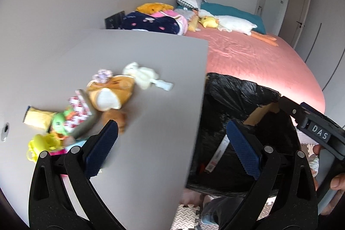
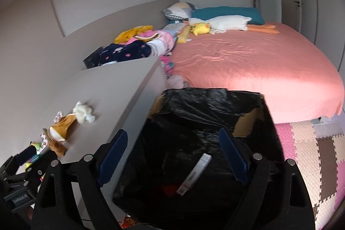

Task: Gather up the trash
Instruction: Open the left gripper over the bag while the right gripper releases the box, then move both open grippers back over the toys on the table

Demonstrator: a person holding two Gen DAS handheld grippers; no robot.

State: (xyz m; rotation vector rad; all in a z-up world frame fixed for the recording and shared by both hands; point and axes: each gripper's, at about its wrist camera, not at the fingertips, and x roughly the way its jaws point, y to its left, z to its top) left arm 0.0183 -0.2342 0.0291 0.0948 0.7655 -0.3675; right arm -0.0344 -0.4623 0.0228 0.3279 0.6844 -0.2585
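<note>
Both claws wide open, empty — right claw (image 2: 173, 154) above bin (image 2: 215, 105).

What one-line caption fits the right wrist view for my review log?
Open right gripper hovers above the black-lined trash box, a white packet lying inside, beside the grey table and pink bed.
</note>
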